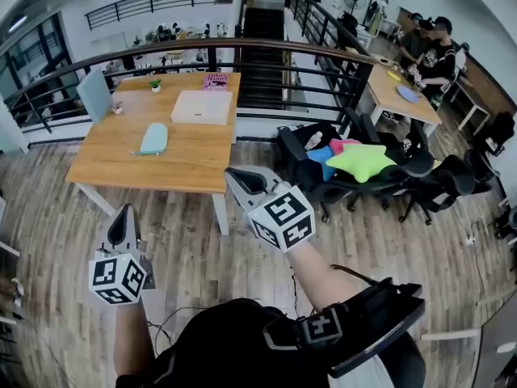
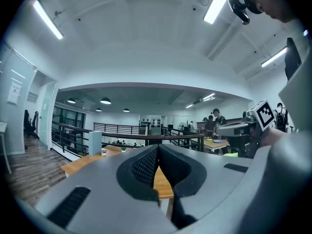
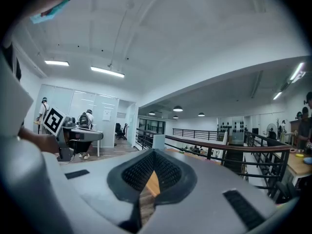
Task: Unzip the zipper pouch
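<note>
One wood floor [image 1: 242, 265] runs wall to wall. A long dark railing [image 1: 242, 51] curves behind everything. In front of it stands a big wooden table [image 1: 194, 164], which takes up the centre-left. Several black chairs [image 1: 404, 180] are bunched to its right, with cushions [image 1: 361, 160] in green, pink and blue piled on them. Further right is a second table [image 1: 388, 91] with people [image 1: 432, 51] seated round it.

On the big table, towards the back, lies a flat white box [image 1: 202, 107]. In front of the box and apart from it, the pale blue pouch [image 1: 153, 138] lies flat left of centre; nothing touches it.

The right gripper [image 1: 233, 175] is held up in mid-air with its marker cube facing the head camera. Its tip shows by the near table edge, well apart from the pouch. Its own view shows the jaws clenched together with nothing between them, only table wood and floor seen past the pads.

The left gripper [image 1: 123, 210] is held lower and to the left, over the floor off the table's near-left corner, also well apart from the pouch. Its jaws are pressed together too and hold nothing. Both grippers point roughly level, out across the room.

The smallest items sit at the table's far edge: a pink book [image 1: 215, 81] and a tiny potted plant [image 1: 155, 85].
</note>
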`<state>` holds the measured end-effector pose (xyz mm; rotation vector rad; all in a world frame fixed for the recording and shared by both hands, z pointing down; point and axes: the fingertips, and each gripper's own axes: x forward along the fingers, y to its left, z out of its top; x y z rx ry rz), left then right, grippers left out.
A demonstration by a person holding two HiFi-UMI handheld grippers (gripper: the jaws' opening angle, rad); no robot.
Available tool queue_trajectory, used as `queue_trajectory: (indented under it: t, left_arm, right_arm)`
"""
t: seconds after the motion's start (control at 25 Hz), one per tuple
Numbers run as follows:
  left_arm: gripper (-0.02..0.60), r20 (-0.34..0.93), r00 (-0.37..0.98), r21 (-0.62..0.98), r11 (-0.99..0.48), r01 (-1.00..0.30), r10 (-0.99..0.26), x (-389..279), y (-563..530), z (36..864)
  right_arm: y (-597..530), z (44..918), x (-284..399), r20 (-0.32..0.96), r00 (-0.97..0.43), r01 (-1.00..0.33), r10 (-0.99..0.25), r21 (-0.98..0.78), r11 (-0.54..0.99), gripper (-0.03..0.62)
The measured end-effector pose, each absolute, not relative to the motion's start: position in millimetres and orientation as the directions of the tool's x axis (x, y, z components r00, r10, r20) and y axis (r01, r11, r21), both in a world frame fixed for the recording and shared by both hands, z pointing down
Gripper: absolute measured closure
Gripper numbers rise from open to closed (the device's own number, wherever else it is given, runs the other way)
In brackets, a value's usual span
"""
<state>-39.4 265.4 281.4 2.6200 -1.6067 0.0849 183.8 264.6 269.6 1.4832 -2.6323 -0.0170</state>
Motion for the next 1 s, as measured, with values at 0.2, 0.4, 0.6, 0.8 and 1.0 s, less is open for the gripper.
queue_trajectory:
  t: [0.2, 0.4, 0.6, 0.8, 1.0]
  left_arm:
    - [0.552, 0.090, 0.463, 0.025, -0.463, -0.886, -0.882, -38.4, 268.2, 280.4]
    - [0.551, 0.085, 0.461, 0.005, -0.462, -0.887, -0.884, -39.5, 267.4, 279.5]
    - [0.551, 0.081, 0.440, -0.028, -0.444, -0.896, -0.894, -39.5, 265.5, 276.8]
    - [0.548, 0.080, 0.432, -0.025, -0.435, -0.900, -0.898, -45.7, 264.5, 274.9]
    - [0.395, 0.090, 0.433, -0.018, -0.436, -0.900, -0.897, -49.8, 263.0, 280.1]
  right_arm:
    - [268.1, 267.5, 180.8, 0.101, -0.523, -0.846, -0.846, 0.054, 0.530, 0.585]
    - [269.5, 269.2, 176.2, 0.098, -0.528, -0.843, -0.843, 0.061, 0.535, 0.585]
    - [266.9, 266.5, 181.4, 0.086, -0.519, -0.850, -0.850, 0.051, 0.524, 0.584]
    - [264.9, 266.0, 176.4, 0.088, -0.534, -0.841, -0.841, 0.051, 0.539, 0.559]
    - [263.7, 270.1, 175.2, 0.085, -0.541, -0.838, -0.837, 0.031, 0.545, 0.406]
